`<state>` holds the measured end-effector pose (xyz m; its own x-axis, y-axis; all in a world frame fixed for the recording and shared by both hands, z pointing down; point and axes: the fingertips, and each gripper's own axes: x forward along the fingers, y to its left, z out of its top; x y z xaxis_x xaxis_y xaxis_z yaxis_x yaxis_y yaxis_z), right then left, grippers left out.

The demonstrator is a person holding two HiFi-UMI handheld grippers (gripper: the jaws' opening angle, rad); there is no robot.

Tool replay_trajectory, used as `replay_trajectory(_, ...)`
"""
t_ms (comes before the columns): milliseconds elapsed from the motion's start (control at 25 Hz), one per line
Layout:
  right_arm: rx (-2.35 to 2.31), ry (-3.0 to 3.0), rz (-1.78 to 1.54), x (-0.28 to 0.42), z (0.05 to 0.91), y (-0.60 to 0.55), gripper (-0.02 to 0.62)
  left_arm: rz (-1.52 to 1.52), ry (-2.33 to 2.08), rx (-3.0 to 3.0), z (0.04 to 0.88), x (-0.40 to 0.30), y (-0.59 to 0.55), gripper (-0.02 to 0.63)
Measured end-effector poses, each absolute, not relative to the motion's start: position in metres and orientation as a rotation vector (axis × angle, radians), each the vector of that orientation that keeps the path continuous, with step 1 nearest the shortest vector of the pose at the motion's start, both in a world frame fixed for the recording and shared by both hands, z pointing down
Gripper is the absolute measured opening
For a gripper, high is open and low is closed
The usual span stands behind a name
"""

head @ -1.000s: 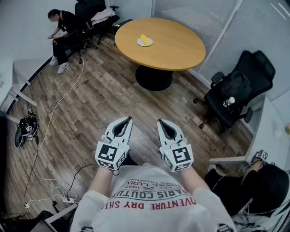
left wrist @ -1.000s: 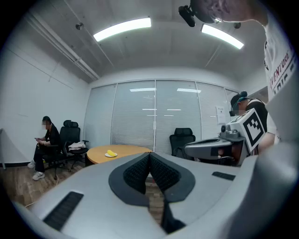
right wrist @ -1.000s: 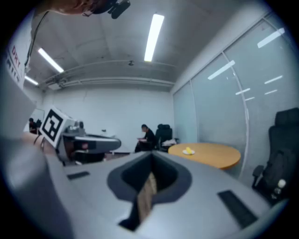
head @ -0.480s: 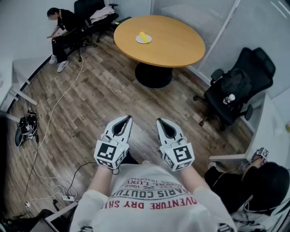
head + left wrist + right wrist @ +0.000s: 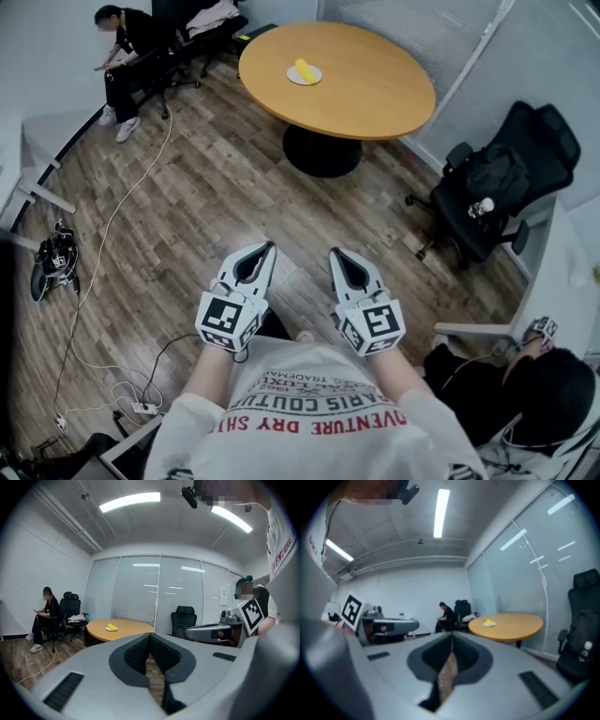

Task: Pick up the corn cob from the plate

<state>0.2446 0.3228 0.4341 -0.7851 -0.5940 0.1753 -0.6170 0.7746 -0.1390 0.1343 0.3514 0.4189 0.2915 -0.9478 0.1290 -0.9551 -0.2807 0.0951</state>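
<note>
1. Plainly the reach has not begun: the corn cob (image 5: 302, 69) lies on a small white plate (image 5: 315, 79) at the top middle of the head view. The plate sits on the round wooden table (image 5: 375, 103), well apart from both grippers.
2. The left gripper (image 5: 263, 249) and the right gripper (image 5: 338, 254) are held side by side low in the frame, above the wood floor. Each has its jaws together with nothing between them, as both gripper views show.
3. First close the gap to the table. I would keep to the open floor in the middle of the frame, away from the cable (image 5: 112, 225) at the left and the black office chair (image 5: 487, 187) at the right.
4. Choose one gripper and spread its jaws before it comes over the plate, not above the cob.
5. The cob looks to lie slantwise on the plate. Turning the wrist so the pads close across its narrow width, at mid-length, should hold best.
6. A round cob may roll and a light plate may slide, so come down gently, close firmly and lift straight up. The other gripper should stay clear of the plate.
</note>
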Motion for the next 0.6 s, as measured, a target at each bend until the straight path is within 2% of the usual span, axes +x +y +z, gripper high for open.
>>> replay_trajectory(600, 1.117, -2.795, 0.298, 0.090, 0.421, 0.200, 0.029, 0.040, -1.720, 2.467, 0.398, -0.036, 0.225, 0.033)
